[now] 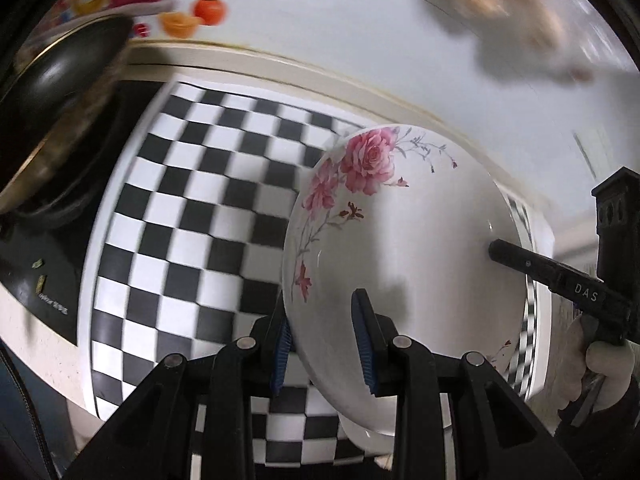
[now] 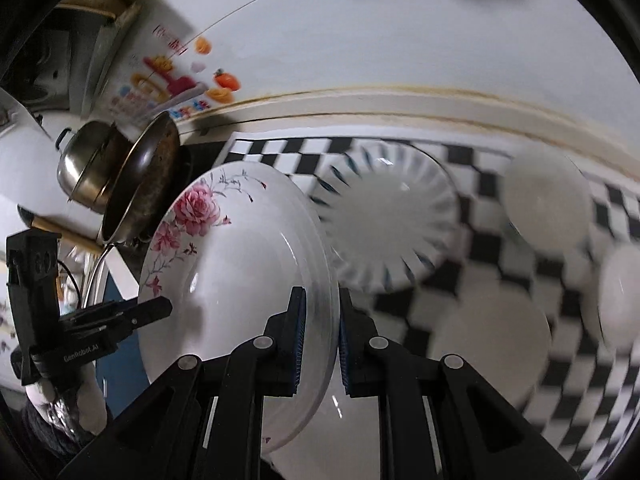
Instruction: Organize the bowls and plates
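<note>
The checkered desk [image 2: 500, 184] carried a blue-striped fluted plate [image 2: 392, 220] — nothing in it — and blurred white bowls [image 2: 544, 204] beside it, their insides unreadable. Above the desk, the rose-patterned plates [image 2: 240, 272] — a few stacked, rims nested — were held tilted on edge between both tools. The left gripper [image 1: 326, 340] had its jaws nearly closed on the near rim; the right gripper [image 2: 322, 340] pinched the opposite rim just as tightly. A dark wok [image 2: 144, 188] and a steel pot [image 2: 88, 168] stood behind, contents unclear.
</note>
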A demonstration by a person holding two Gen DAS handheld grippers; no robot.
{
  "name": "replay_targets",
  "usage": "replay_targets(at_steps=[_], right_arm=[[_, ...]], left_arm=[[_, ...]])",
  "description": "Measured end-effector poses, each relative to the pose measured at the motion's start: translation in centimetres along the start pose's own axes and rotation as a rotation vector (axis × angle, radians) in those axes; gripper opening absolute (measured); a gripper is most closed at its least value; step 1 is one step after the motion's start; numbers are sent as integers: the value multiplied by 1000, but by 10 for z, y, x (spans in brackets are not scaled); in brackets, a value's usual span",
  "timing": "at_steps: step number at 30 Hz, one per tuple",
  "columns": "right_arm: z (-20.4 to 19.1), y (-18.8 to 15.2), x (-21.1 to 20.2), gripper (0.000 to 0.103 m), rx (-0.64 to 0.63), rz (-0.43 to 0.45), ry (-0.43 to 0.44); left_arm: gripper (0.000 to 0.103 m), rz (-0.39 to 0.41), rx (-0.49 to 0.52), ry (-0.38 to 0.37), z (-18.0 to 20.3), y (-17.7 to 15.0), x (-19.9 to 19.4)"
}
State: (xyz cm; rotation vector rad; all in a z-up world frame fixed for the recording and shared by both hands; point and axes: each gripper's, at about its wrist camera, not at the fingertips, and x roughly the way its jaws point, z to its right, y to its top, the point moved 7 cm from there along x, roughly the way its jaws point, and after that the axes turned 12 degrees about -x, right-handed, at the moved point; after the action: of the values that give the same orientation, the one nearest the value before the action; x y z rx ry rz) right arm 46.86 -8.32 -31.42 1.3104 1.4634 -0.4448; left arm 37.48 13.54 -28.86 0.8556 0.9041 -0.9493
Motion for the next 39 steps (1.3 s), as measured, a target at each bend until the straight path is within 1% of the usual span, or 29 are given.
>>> replay_targets(at_steps=[5, 9, 13, 18, 23, 31, 35, 39], right_arm=[[20, -77, -27, 17, 114, 28, -25], [29, -138, -30, 17, 190, 20, -44], [34, -179, -19, 17, 252, -7, -43], [44, -213, -5, 17, 299, -37, -41], [54, -232, 3, 16, 332, -49, -37], [61, -228, 9, 16, 315, -84, -64], [62, -224, 11, 16, 300, -101, -75], [63, -221, 10, 16, 292, -108, -87]], left_arm=[[26, -83, 83, -14, 20, -39, 18], [26, -141, 128, -1, 27, -68, 35], [26, -179, 159, 23, 31, -88, 51], [26, -221, 176, 64, 29, -101, 72], [26, -255, 204, 104, 28, -113, 87], [26, -286, 229, 139, 30, -122, 102], [26, -270, 251, 169, 32, -122, 104], [26, -269, 259, 183, 35, -123, 108]])
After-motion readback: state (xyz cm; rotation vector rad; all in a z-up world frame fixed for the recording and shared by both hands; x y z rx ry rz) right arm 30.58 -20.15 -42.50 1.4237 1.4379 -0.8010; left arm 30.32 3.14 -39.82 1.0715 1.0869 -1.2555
